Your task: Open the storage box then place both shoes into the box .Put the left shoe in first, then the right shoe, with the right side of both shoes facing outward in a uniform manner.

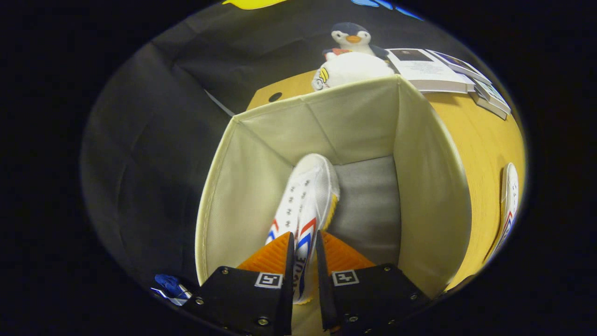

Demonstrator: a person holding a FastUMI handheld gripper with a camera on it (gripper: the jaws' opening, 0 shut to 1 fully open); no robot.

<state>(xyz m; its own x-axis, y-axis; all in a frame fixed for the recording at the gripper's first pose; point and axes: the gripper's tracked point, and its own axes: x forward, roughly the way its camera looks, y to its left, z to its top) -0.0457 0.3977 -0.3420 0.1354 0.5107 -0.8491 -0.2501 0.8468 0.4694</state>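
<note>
My gripper [304,242] is shut on a white shoe [305,200] with red and blue stripes, both orange fingers [273,254] pressing on its heel end. The shoe hangs toe-down inside the open cream fabric storage box [433,186], its toe near the grey bottom by the box's back wall. A second white shoe [509,205] with the same stripes lies on the yellow table [480,140] to the right of the box, outside it.
Behind the box stand a penguin plush [352,39] and a white rounded object [350,70]. Books [438,70] are stacked at the back right of the table. A small blue item [168,283] lies low to the left of the fingers.
</note>
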